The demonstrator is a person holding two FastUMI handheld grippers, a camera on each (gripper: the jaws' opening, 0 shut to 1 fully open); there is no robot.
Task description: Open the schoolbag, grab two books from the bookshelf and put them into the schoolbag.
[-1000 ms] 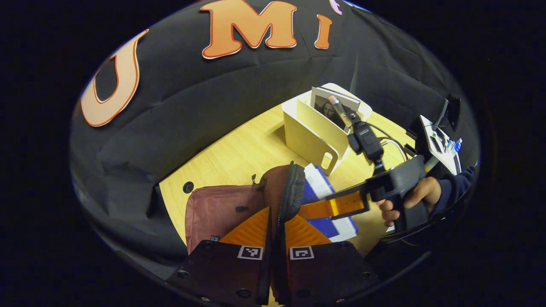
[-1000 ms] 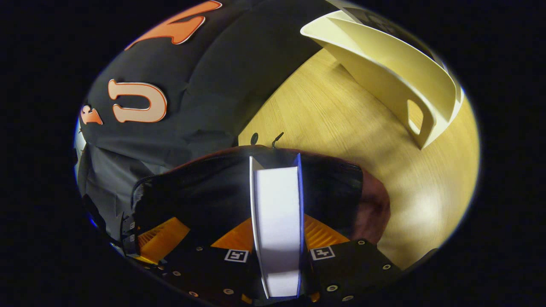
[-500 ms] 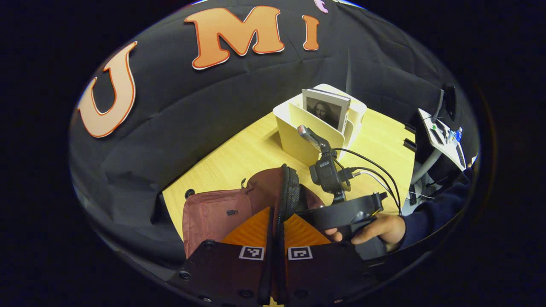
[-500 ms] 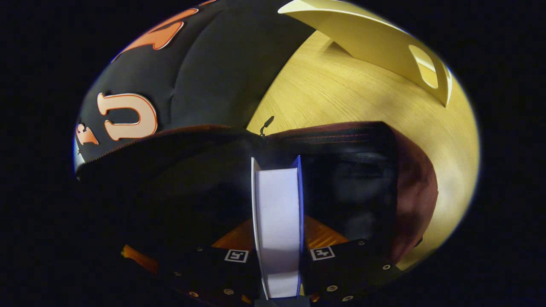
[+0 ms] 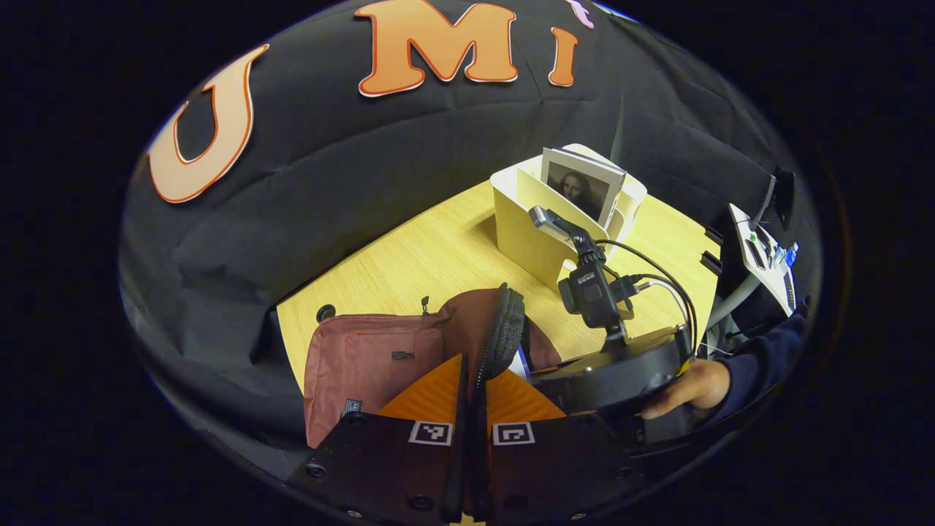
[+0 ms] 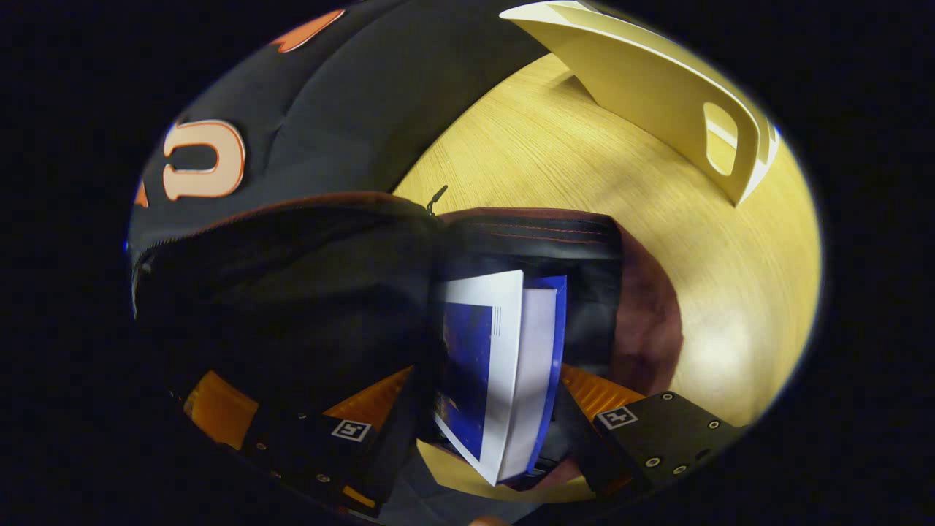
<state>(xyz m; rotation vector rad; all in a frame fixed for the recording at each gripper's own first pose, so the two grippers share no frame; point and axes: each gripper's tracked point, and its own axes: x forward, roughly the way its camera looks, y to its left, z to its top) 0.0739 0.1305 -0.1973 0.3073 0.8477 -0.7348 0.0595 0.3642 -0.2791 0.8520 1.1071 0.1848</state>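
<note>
The maroon schoolbag (image 5: 372, 358) lies on the wooden table (image 5: 431, 256). My left gripper (image 5: 475, 369) is shut on the schoolbag's flap, holding the zipper edge (image 5: 504, 336) up. In the right gripper view the schoolbag's dark mouth (image 6: 307, 292) gapes, and a blue and white book (image 6: 504, 365) leans inside it. My right gripper (image 6: 486, 380) stands open around the book, fingers (image 6: 599, 391) apart from its covers. Farther back, the cream bookshelf (image 5: 533, 241) holds one upright book (image 5: 584, 190) with a portrait cover. A hand (image 5: 687, 387) holds the right gripper (image 5: 613, 372) at the bag's mouth.
The bookshelf (image 6: 657, 95) stands close behind the bag, with bare table (image 6: 555, 168) between them. A cable hole (image 5: 322, 313) sits near the table's far left corner. A stand with equipment (image 5: 760, 248) is off the table's right side.
My right gripper has opened and let go of the blue book, which now leans askew inside the bag. My left gripper still holds the flap up.
</note>
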